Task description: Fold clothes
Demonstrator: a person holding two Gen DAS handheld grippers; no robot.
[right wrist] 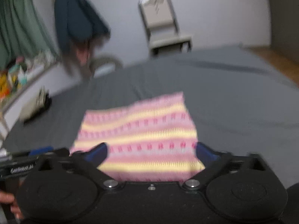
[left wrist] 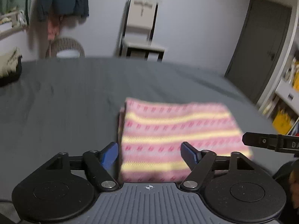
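So the pink and yellow striped cloth (left wrist: 179,141) is already folded into a neat rectangle and lying flat on the grey bed sheet (left wrist: 65,97). The left claw (left wrist: 149,153) is spread wide with nothing between its blue fingertips (left wrist: 110,155); the cloth sits right ahead of it, its left edge just beside the left fingertip, and the near end runs under the claw's body. Whether the tips actually touch the fabric, can't tell, it's blurry.

Same deal on the other side: the right claw (right wrist: 151,151) is wide apart and empty, with the folded cloth (right wrist: 138,130) straight in front of it and filling the gap between the tips. The far corner of the cloth looks a bit lifted or rumpled in this view.

The right claw's finger also pokes in from the right of the left wrist view, next to the cloth's right edge.

Further past both claws there's a beige chair (left wrist: 140,29) against the wall, dark clothes hanging (left wrist: 63,0) up to the left, and a door (left wrist: 261,44) off to the right.
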